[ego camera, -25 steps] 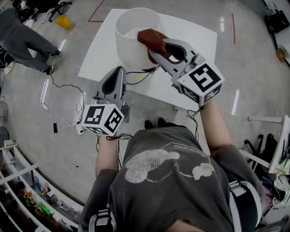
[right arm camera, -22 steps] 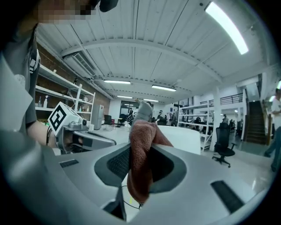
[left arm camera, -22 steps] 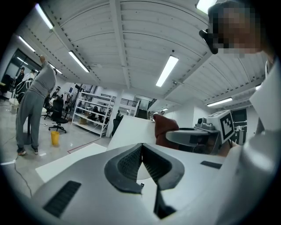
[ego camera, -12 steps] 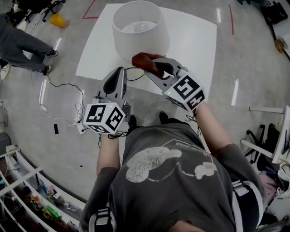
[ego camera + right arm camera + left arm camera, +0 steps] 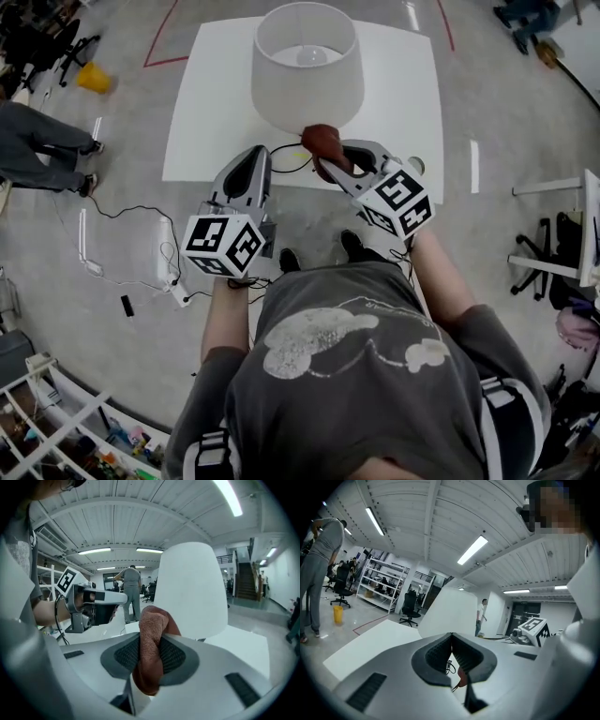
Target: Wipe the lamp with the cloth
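The lamp (image 5: pixel 307 66), with a wide white shade, stands on a white table (image 5: pixel 206 112). It rises just beyond the jaws in the left gripper view (image 5: pixel 450 611) and the right gripper view (image 5: pixel 192 588). A reddish-brown cloth (image 5: pixel 323 141) is bunched in my right gripper (image 5: pixel 328 157), which is shut on it just under the shade's near lower edge. In that gripper's own view the cloth (image 5: pixel 152 644) sticks up between the pads. My left gripper (image 5: pixel 258 155) hovers at the table's front edge to the left, shut with nothing in it (image 5: pixel 451 637).
A black cable (image 5: pixel 281 159) runs from the lamp's foot across the table and over the front edge. A person (image 5: pixel 37 141) stands on the floor at the left near a yellow object (image 5: pixel 94 77). Office chairs (image 5: pixel 553 253) are at the right.
My right gripper has come down with the cloth from the shade's upper rim to its lower edge, toward me. The left gripper has hardly moved.
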